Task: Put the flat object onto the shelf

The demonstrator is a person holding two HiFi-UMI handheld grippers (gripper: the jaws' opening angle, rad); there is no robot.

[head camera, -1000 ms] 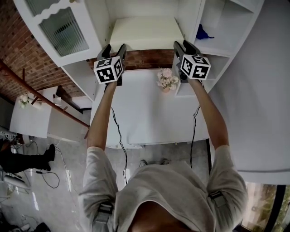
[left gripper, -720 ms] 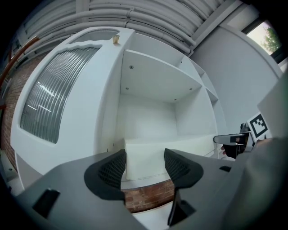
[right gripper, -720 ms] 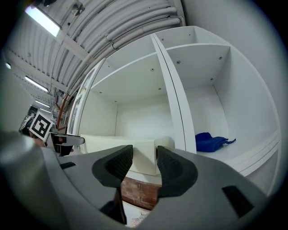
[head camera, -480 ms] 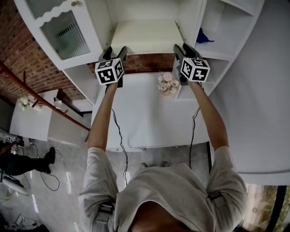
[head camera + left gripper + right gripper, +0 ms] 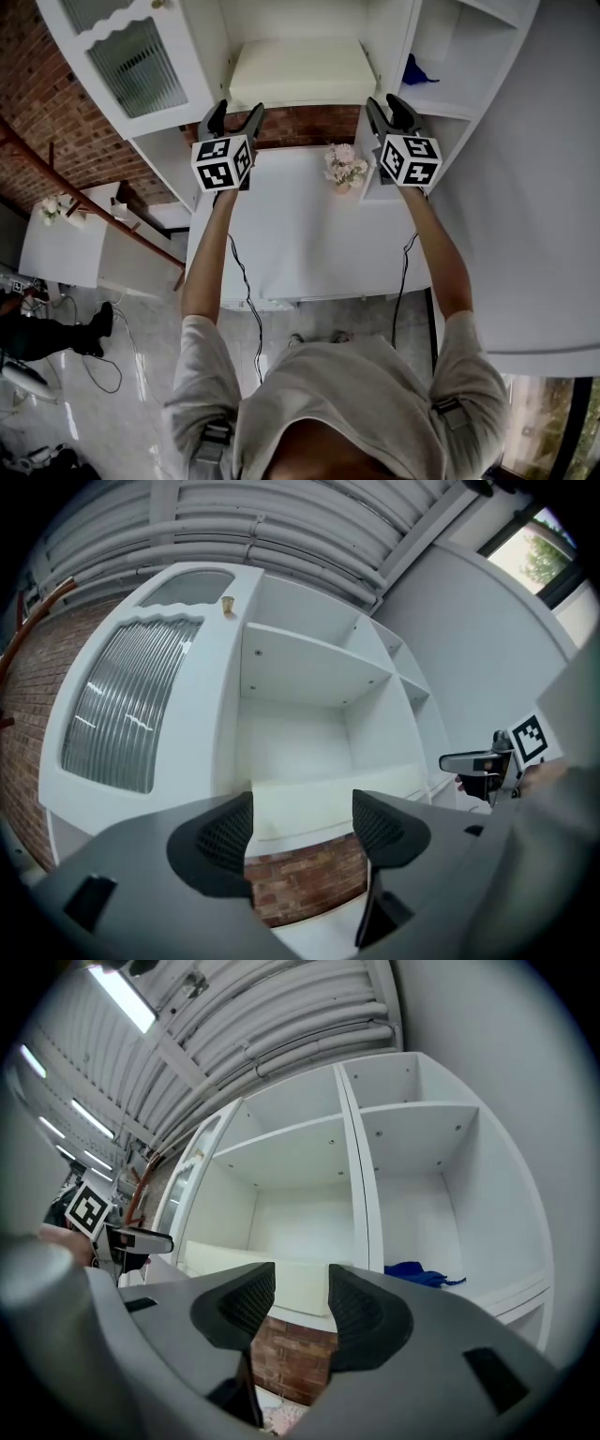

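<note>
The flat cream object (image 5: 300,70) lies on the middle shelf of the white cabinet (image 5: 211,37). It also shows as a pale slab (image 5: 319,803) just past the left jaws and as a slab (image 5: 211,1262) in the right gripper view. My left gripper (image 5: 236,112) hangs just in front of its left front corner; its jaws are opening and nothing is between them (image 5: 300,832). My right gripper (image 5: 384,105) is at the right front corner, open, jaws bare (image 5: 292,1307). Neither touches the object.
A small vase of pink flowers (image 5: 345,167) stands on the white table (image 5: 300,244) under the shelf. A blue cloth (image 5: 419,70) lies in the right-hand compartment. A ribbed glass door (image 5: 131,56) stands open at the left. Brick wall (image 5: 309,122) shows below the shelf.
Both grippers have drawn back a little from the flat object's front edge. The left jaws have spread wider. The object stays on the shelf.
</note>
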